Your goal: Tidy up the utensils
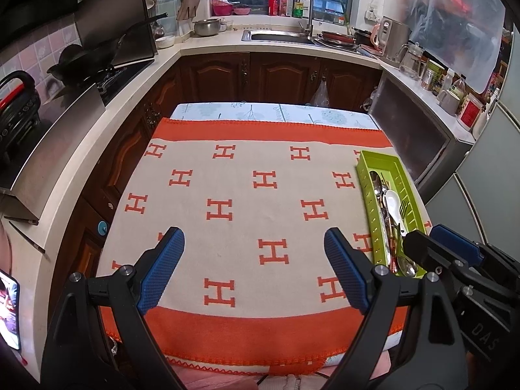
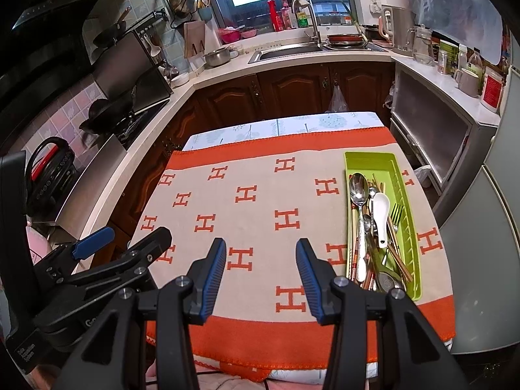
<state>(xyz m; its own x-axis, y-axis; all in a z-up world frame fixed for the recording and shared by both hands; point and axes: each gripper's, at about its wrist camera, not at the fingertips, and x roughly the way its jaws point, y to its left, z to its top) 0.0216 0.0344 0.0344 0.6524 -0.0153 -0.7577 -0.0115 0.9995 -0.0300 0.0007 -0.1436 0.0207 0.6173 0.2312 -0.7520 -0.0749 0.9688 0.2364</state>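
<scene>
A green utensil tray (image 1: 366,165) (image 2: 357,159) lies at the right edge of the table on an orange and beige cloth (image 1: 247,195) (image 2: 260,201). It holds several utensils: a large metal spoon (image 2: 358,188), a white ceramic spoon (image 1: 395,203) (image 2: 381,209), a fork (image 2: 396,216) and chopsticks. My left gripper (image 1: 253,243) hovers open over the near middle of the cloth, empty. My right gripper (image 2: 260,253) is open too, empty, just left of the tray's near end. Each gripper shows in the other's view: the right gripper (image 1: 424,237), the left gripper (image 2: 130,237).
Kitchen counters wrap around the table: a stove with a wok (image 2: 107,110) on the left, a sink (image 2: 286,52) at the back, jars and a kettle (image 2: 398,29) on the right. A grey fridge (image 2: 487,243) stands close to the table's right side.
</scene>
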